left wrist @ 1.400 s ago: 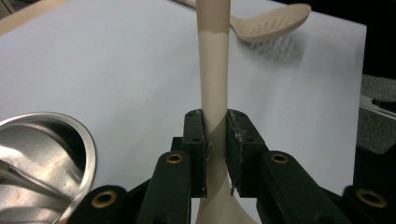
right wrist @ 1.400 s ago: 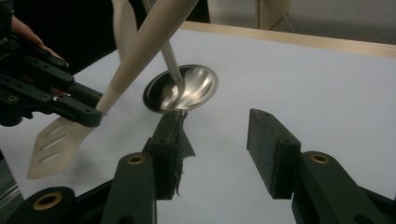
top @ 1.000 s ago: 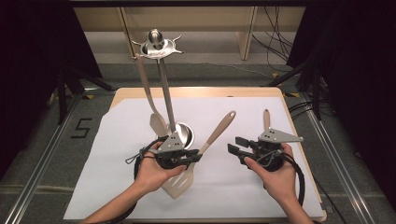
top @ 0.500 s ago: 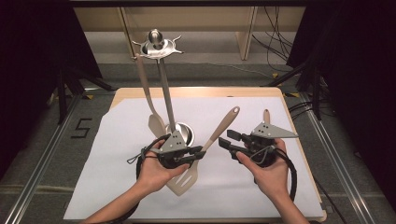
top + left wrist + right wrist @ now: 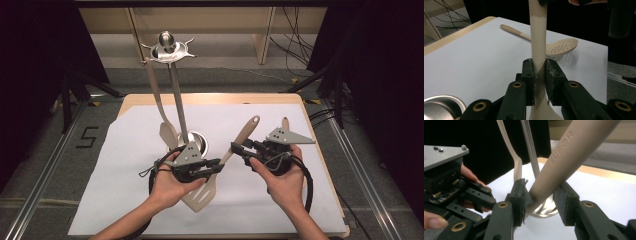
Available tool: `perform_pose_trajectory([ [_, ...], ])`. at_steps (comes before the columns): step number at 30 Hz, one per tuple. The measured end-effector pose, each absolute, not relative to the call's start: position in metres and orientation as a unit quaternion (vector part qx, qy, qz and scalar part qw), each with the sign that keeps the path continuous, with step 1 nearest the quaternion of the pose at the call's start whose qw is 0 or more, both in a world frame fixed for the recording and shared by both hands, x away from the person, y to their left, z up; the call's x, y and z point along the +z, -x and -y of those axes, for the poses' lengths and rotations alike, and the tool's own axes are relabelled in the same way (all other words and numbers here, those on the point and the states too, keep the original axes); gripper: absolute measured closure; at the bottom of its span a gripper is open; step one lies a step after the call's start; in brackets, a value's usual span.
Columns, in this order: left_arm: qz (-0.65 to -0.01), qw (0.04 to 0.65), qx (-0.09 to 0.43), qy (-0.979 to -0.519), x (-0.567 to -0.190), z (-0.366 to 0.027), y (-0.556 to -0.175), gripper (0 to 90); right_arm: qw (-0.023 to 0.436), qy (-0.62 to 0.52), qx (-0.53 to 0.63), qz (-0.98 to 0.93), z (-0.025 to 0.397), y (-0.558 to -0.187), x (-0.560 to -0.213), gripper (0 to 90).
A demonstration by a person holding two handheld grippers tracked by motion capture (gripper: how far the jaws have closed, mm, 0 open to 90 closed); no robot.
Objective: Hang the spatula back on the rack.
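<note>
On the white sheet (image 5: 125, 165) that covers the table, the left gripper (image 5: 216, 165) is closed on the neck of a beige spatula (image 5: 202, 195). The blade of the spatula lies near the front edge of the sheet and its handle rises toward the right gripper (image 5: 235, 148). The left gripper view shows this grip clearly: both black jaws press on the flat beige shaft from two sides. The same view shows a beige slotted spoon (image 5: 562, 46) lying flat on the sheet behind the shaft.

In the right gripper view, the jaws stand a little apart around the thick round handle. The left jaw touches it, and the right jaw has a small gap beside it.

A metal stand (image 5: 169, 50) rises from its round base (image 5: 197, 141) at the middle of the sheet, and a beige utensil (image 5: 167, 132) hangs from its top.
</note>
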State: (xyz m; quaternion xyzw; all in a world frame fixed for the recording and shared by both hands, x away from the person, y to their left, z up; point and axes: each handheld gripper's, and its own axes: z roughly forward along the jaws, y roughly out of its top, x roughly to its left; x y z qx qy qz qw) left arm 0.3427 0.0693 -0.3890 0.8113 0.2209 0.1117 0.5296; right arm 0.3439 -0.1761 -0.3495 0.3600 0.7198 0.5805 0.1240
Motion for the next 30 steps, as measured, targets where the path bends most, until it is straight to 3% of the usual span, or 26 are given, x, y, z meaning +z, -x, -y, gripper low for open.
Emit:
perform_pose_trajectory([
  [8,-0.217,0.531,0.103,-0.813,-0.389,-0.066,-0.342,77.4,0.072,-0.345,0.607,-0.712,0.174,-0.343,-0.343,76.2],
  [12,-0.208,0.538,0.094,-0.812,-0.386,-0.064,-0.343,73.9,0.083,-0.318,0.595,-0.734,0.169,-0.339,-0.335,76.4],
  [14,-0.204,0.540,0.092,-0.812,-0.383,-0.065,-0.343,66.9,0.106,-0.298,0.589,-0.744,0.167,-0.339,-0.334,76.4],
  [17,-0.200,0.544,0.090,-0.810,-0.380,-0.067,-0.344,62.0,0.100,-0.289,0.583,-0.753,0.165,-0.338,-0.334,76.4],
  [23,-0.198,0.561,0.070,-0.801,-0.377,-0.067,-0.344,63.6,0.096,-0.273,0.584,-0.759,0.165,-0.337,-0.334,76.4],
  [30,-0.197,0.565,0.063,-0.798,-0.375,-0.070,-0.345,72.4,0.094,-0.259,0.585,-0.763,0.165,-0.336,-0.333,76.3],
])
